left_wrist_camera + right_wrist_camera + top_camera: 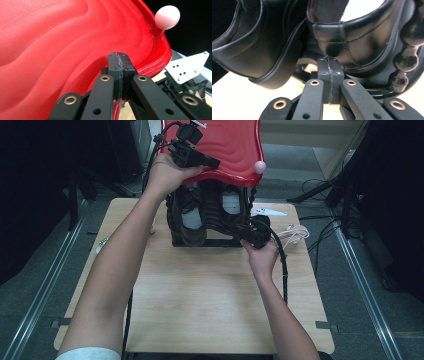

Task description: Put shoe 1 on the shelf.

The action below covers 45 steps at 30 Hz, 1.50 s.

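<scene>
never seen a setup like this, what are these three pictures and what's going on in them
A person holds a hand-held gripper in each hand at a wooden table. The high view looks down from above; the other two come from cameras riding on each gripper. On the table stands a black rack with black shoes under a red wavy shelf that has a pink knob. The left gripper is up at the shelf, the right gripper low by the shoes. Both pairs of fingers are shut, and I can't see anything held.

Red rippled lid (pixel 235 147), black shoes (pixel 192 217)
</scene>
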{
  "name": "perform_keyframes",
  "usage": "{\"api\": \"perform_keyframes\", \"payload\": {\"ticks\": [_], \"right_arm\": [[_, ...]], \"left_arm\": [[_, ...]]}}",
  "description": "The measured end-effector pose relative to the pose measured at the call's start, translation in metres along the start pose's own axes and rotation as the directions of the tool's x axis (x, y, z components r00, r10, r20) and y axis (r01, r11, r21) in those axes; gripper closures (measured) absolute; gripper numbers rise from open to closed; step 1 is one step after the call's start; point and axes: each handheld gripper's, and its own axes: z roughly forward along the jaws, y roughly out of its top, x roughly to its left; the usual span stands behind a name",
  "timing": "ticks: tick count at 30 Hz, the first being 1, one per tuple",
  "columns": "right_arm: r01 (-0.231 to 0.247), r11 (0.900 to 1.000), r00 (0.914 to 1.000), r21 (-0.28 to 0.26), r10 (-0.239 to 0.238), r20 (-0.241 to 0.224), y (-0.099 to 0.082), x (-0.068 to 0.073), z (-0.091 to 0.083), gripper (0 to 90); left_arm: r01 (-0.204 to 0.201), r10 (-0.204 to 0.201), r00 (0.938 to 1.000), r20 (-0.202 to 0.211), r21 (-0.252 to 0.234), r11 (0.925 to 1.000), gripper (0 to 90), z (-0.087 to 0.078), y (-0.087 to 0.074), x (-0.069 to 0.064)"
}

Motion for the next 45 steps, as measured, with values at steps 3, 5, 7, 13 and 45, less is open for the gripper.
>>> {"api": "perform_keyframes", "payload": {"ticks": [3,5,7,13,45], "right_arm": [[-0.005,1.0000,0.9997,0.000,0.005,-0.022,0.000,0.002,-0.004,90.0],[-0.003,1.0000,0.9990,-0.003,0.003,-0.046,-0.001,0.008,-0.007,90.0],[-0.001,1.0000,0.9985,0.000,0.001,-0.054,-0.002,0.010,-0.008,90.0],[0.045,0.9988,0.9947,0.019,-0.043,-0.093,-0.006,0.032,-0.008,90.0],[0.107,0.9908,0.9763,0.083,-0.089,-0.197,-0.013,0.094,0.030,90.0]], "left_arm": [[-0.002,0.002,1.0000,0.001,0.002,1.0000,90.0,0.000,0.000,0.000],[-0.001,0.001,1.0000,0.001,0.001,1.0000,90.0,0.000,0.000,0.000],[-0.001,0.001,1.0000,0.002,0.001,1.0000,90.0,0.000,0.000,0.000],[0.000,0.000,1.0000,0.004,0.001,1.0000,89.9,0.000,0.000,0.001],[0.007,-0.007,1.0000,0.002,-0.009,0.9999,89.9,0.000,-0.001,0.001]]}}
